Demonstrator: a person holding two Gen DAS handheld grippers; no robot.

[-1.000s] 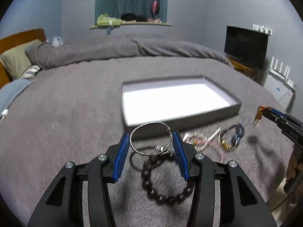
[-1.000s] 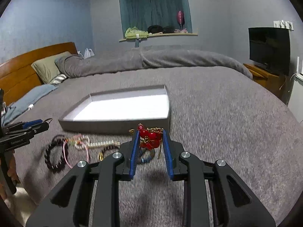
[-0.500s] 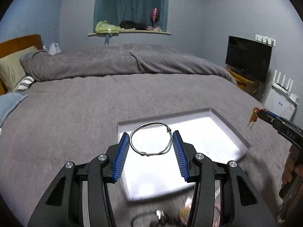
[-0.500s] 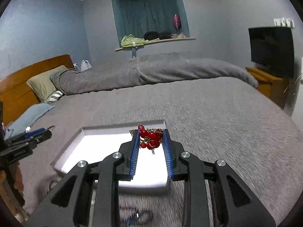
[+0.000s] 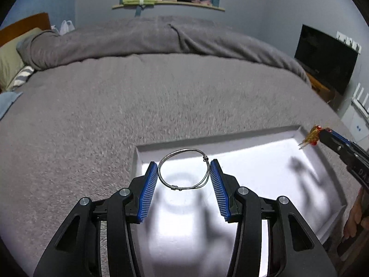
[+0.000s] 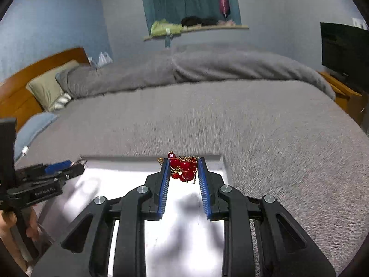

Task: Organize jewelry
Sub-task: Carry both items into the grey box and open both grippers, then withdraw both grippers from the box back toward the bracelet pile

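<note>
Grey bedspread [image 5: 161,106], pillow [image 6: 49,87], television [image 5: 326,57].

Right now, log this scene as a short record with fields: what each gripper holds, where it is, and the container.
left gripper: shut on the thin silver wire bangle, held above the tray
right gripper: shut on the red bead and gold chain bracelet, above the tray's far edge
container: shallow grey tray with white floor, nothing lying in the visible part
surface: grey bedspread

Bed [image 5: 115,106]: grey textured cover; bore shallow white tray [image 5: 297,133], rumpled grey duvet [image 6: 207,67], pillows [image 6: 48,87] by headboard.
</note>
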